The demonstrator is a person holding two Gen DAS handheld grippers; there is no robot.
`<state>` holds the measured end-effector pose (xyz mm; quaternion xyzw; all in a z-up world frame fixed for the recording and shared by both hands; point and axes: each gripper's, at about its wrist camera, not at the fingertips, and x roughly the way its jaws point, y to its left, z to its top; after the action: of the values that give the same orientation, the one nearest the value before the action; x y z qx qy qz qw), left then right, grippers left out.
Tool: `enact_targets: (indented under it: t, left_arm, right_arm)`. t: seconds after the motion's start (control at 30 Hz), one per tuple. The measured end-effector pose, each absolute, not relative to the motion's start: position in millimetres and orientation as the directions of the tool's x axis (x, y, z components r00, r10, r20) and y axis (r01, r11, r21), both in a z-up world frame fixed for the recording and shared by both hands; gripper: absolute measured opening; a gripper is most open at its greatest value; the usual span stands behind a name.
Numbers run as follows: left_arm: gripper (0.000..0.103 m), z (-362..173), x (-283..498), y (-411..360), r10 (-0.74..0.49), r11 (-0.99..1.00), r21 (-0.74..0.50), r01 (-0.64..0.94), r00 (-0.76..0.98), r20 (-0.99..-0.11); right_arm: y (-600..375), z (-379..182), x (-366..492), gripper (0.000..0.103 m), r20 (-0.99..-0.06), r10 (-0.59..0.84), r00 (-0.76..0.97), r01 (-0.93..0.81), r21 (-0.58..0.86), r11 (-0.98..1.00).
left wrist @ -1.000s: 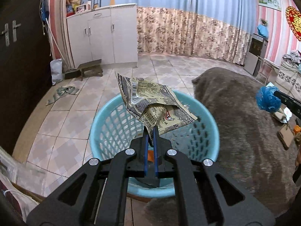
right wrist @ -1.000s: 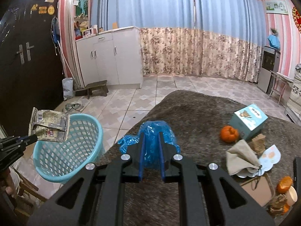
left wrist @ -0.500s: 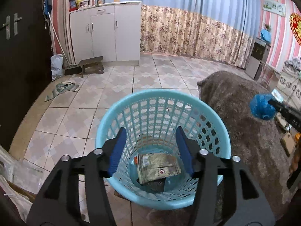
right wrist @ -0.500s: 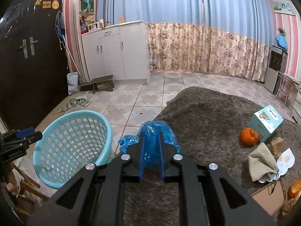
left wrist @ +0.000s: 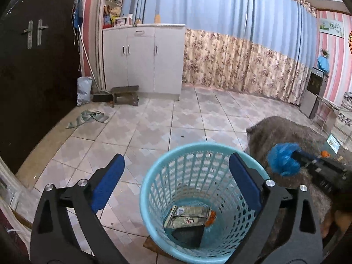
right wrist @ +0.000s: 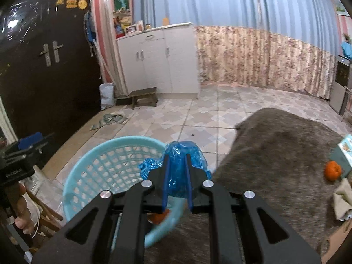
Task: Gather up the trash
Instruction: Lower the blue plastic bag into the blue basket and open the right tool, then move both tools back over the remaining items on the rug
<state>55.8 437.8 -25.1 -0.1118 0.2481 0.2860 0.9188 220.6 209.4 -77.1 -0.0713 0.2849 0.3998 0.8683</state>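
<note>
- Tongs on the left [left wrist: 176,169] hang over the blue basket [left wrist: 154,176], and their jaws are opening wide.
- Nothing sits between the left tongs' blue pads [left wrist: 107,182].
- The basket stands on the tiled floor [left wrist: 154,132], right beside the grey fuzzy surface [right wrist: 275,154].
- A printed paper wrapper [left wrist: 187,216] lies flat at the bottom of the basket.
- A dark flat thing [left wrist: 189,234] lies under the wrapper, and a small orange scrap [left wrist: 211,216] sits just beside it.
- The right tongs [right wrist: 177,180] are pressed together on a crumpled blue plastic bag [right wrist: 182,151].
- The bag is up in the air, near the basket's rim on the side next to the grey surface.
- In the left camera's view the bag looks blurry, and it hangs just to the right of the basket.
- An orange [right wrist: 333,170] rests on the grey surface, next to a teal box [right wrist: 343,151].
- A tan crumpled cloth [right wrist: 343,198] lies near the orange.
- A person's hand [right wrist: 21,206] holds the handle of the left tongs at the left edge of the right camera's view.
- A white cupboard [left wrist: 143,57] stands by the far wall, with a small wooden stool [left wrist: 125,94] in front of it.
- A rag [left wrist: 88,118] lies on the floor near the dark door [left wrist: 33,66].
</note>
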Motion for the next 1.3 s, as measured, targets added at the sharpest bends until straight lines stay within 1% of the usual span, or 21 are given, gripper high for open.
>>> enact_targets:
  t: [0.2,0.33,0.4,0.43,0.47,0.53,0.6,0.67,0.8,0.83,1.0,1.03,1.07,1.17,1.3]
  left_arm:
    - [0.095,-25,51,447,0.498,0.793,-0.058,-0.607,0.7,-0.511]
    - [0.095,-27,49,451,0.512,0.783,-0.05,-0.62,0.689,-0.514]
    - [0.095,-27,47,453,0.515,0.778,-0.054,-0.625,0.685,-0.516]
    - [0.095,-27,47,455,0.516,0.776,-0.055,-0.628,0.683,-0.518]
    - [0.096,-27,46,455,0.517,0.774,-0.056,-0.63,0.682,-0.517]
    - [0.096,-26,44,456,0.52,0.771,-0.059,-0.634,0.68,-0.517]
    - [0.096,-26,44,455,0.521,0.769,-0.06,-0.636,0.679,-0.517]
    - [0.096,-26,44,454,0.526,0.769,-0.051,-0.638,0.676,-0.517]
    - [0.097,-25,45,446,0.539,0.767,-0.03,-0.641,0.669,-0.512]
    - [0.098,-25,45,443,0.537,0.769,-0.03,-0.639,0.67,-0.513]
    - [0.098,-20,50,423,0.524,0.782,-0.032,-0.622,0.684,-0.507]
    - [0.098,-19,51,420,0.521,0.784,-0.032,-0.62,0.686,-0.507]
    - [0.098,-18,53,413,0.517,0.789,-0.032,-0.613,0.691,-0.505]
    - [0.098,-16,56,395,0.508,0.801,-0.027,-0.598,0.703,-0.498]
    - [0.098,-15,61,364,0.468,0.828,-0.04,-0.559,0.729,-0.5]
  right_arm:
    - [244,-97,206,0.014,-0.591,0.655,0.471,-0.769,0.089,0.633]
    - [254,-105,204,0.016,-0.611,0.635,0.473,-0.773,0.058,0.632]
    - [255,-105,205,0.03,-0.615,0.634,0.469,-0.774,0.06,0.63]
    - [254,-105,205,0.043,-0.612,0.634,0.473,-0.773,0.057,0.631]
    - [253,-105,204,0.048,-0.608,0.633,0.479,-0.772,0.051,0.633]
    - [252,-103,205,0.05,-0.605,0.629,0.488,-0.771,0.04,0.636]
    - [248,-101,208,0.054,-0.605,0.624,0.494,-0.767,0.034,0.641]
    - [242,-97,208,0.067,-0.596,0.62,0.51,-0.761,0.023,0.648]
    - [222,-82,207,0.079,-0.55,0.615,0.565,-0.739,-0.007,0.673]
    - [217,-78,207,0.084,-0.543,0.613,0.574,-0.735,-0.011,0.678]
    - [177,-60,211,0.085,-0.507,0.587,0.631,-0.696,-0.036,0.717]
    - [169,-57,212,0.089,-0.502,0.581,0.641,-0.686,-0.036,0.726]
    - [156,-54,212,0.09,-0.496,0.57,0.656,-0.671,-0.036,0.741]
    - [122,-46,214,0.09,-0.482,0.54,0.69,-0.634,-0.044,0.772]
    - [73,-37,219,0.09,-0.476,0.488,0.732,-0.573,-0.044,0.818]
